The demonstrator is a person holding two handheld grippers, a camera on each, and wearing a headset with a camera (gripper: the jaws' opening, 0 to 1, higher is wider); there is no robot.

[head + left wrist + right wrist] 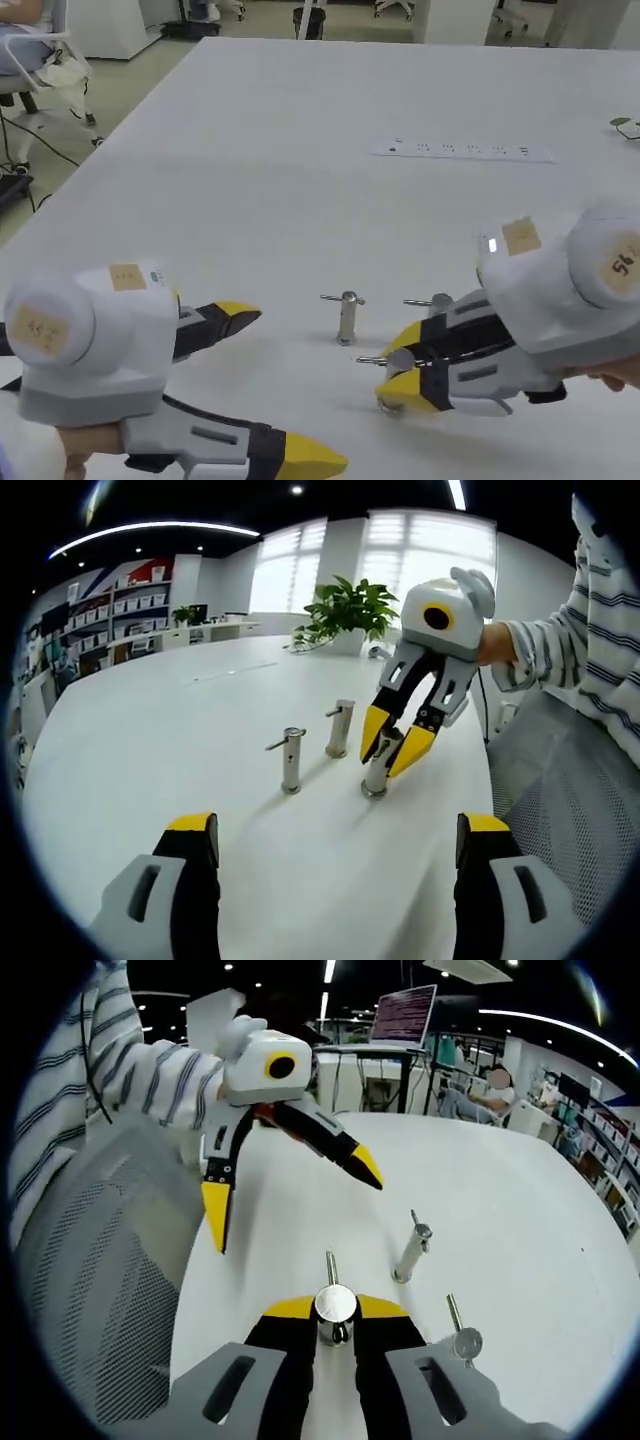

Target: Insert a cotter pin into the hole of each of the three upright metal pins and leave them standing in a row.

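Well, three metal pins [347, 320] stood near one another on the white counter [250, 180]. One stood alone in the middle of the head view. A second pin [441, 301] stood just behind the right gripper [397, 372]. The third pin [400, 359] was between that gripper's yellow tips. The right gripper was closed tight on the third pin, near its top.

Each of the three pins had one thin cotter pin [338, 298] sticking out sideways near its top, so I counted three of those too. There were two grippers. The left gripper [300, 390] was spread wide and held nothing, and it was apart from all the pins.

A round sticker [622, 262] on the right gripper had a number that looked like 95. The sticker on the left gripper was too blurry to read. One long white power strip [465, 151] lay farther back on the counter.

The left gripper view showed the three pins from the side, with a leafy green plant [345, 608] behind them and a striped sleeve [560, 645] behind the right gripper. The right gripper view looked down on the round top of the held pin. It also showed a screen [402, 1012] with writing too small to read, and a grey mesh chair [100, 1290] beside the counter.
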